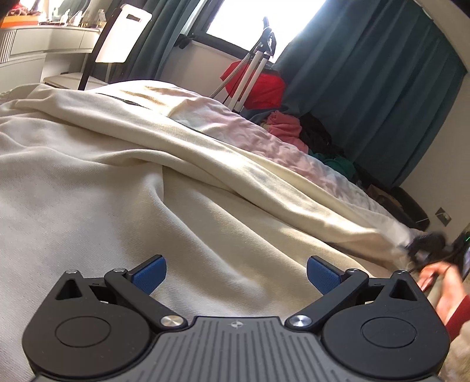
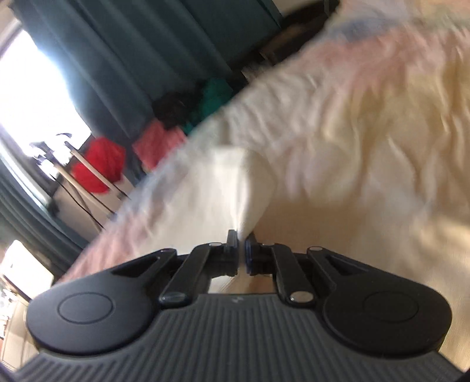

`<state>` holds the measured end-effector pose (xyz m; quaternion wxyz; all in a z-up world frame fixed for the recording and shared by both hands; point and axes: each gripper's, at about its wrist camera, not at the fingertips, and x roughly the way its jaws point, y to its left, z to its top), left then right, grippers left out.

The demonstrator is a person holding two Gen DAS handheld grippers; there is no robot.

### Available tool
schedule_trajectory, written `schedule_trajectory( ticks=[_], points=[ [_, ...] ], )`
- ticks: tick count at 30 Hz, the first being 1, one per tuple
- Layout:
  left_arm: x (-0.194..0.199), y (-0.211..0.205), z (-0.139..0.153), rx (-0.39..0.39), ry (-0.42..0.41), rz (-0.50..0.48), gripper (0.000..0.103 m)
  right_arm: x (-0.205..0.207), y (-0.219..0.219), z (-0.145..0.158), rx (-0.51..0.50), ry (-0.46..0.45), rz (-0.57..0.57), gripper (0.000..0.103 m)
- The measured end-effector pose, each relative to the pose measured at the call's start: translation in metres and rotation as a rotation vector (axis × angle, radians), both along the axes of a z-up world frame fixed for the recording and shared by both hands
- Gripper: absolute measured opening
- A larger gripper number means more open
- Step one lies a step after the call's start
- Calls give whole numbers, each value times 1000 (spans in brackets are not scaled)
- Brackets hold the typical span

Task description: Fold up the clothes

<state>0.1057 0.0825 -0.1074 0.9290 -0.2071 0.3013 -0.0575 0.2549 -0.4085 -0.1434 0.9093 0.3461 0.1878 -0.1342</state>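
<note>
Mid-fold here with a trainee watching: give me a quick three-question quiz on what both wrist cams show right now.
1. True or false: the left gripper is clamped on the cream garment.
2. What does the right gripper pinch? A) a red bag B) a fold of cream cloth C) nothing
3. What colour are the curtains?

Key: 1 false, its jaws stand wide apart above the cloth; 2 B; 3 dark teal.

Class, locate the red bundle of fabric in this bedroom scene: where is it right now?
In the left wrist view the red bundle sits beyond the bed's far edge, below the window, behind a white tripod and above a pink clothes pile.
</note>
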Motion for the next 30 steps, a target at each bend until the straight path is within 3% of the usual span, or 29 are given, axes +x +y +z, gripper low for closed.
schedule_trajectory(
  ticks=[4,12,14,15,16,17,21,23,24,25,27,30],
  points=[
    [2,-1,1,4,-2,-4,103,-9,-17,15,-2,-51,-39,3],
    [0,-4,-1,20,6,-16,103,-8,-61,-33,258,-17,61,10],
    [1,-4,-3,23,11,-16,103,1,-54,-40,277,-22,89,34],
    [1,-5,-3,24,13,-17,103,9,-50,-42,279,-17,103,57],
    [2,-5,-4,25,16,-17,103,18,-45,-44,275,-3,112,70],
    [2,-5,-5,27,17,-17,103,28,-41,-45,269,17,117,71],
    [4,-8,-6,40,18,-20,103,73,-25,-40,291,107,105,70],
    [5,-9,-7,46,17,-23,103,91,-10,-22,232,133,125,68],
    [6,-9,-7,48,16,-25,103,97,0,-10,167,152,133,49],
    [6,-10,-7,49,15,-27,103,101,9,2,100,169,143,16],
    [7,-10,-8,48,16,-29,103,103,20,19,-6,188,149,10],
    [7,-9,-7,37,15,-32,103,83,9,20,-58,160,104,10]
  ],
)
